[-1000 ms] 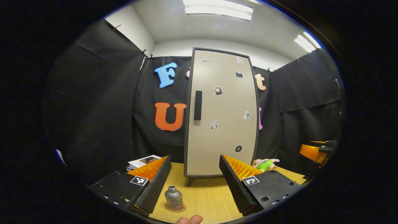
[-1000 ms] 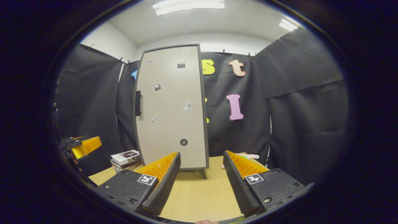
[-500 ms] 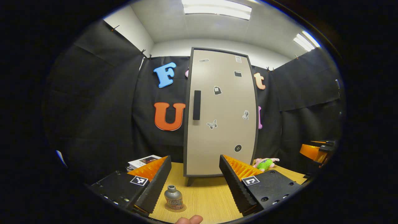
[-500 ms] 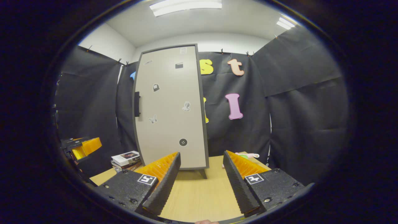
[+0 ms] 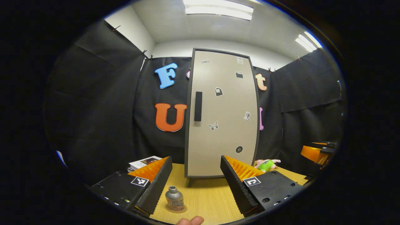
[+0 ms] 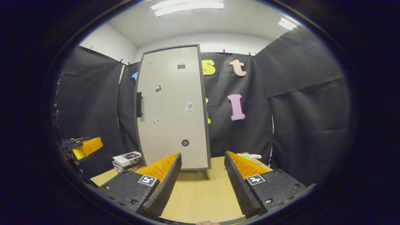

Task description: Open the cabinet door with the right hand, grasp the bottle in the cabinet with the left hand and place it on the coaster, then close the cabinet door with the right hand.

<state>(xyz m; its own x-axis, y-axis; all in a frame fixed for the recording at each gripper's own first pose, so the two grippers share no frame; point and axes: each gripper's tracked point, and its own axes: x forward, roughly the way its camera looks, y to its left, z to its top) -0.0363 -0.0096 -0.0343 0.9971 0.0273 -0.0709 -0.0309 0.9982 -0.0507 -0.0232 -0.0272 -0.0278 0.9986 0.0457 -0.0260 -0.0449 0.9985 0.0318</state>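
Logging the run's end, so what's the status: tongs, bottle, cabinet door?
Left tongs open, right tongs open, both empty. Bottle upright on coaster. Cabinet door shut. Nothing in the way.

A light wood-grain worktop (image 5: pixel 206 200) is enclosed by black cloth walls (image 6: pixel 300 109) clipped along their top edge. Above these, a white wall (image 5: pixel 175 48) and a white ceiling with rectangular light panels (image 5: pixel 218 7) are seen.
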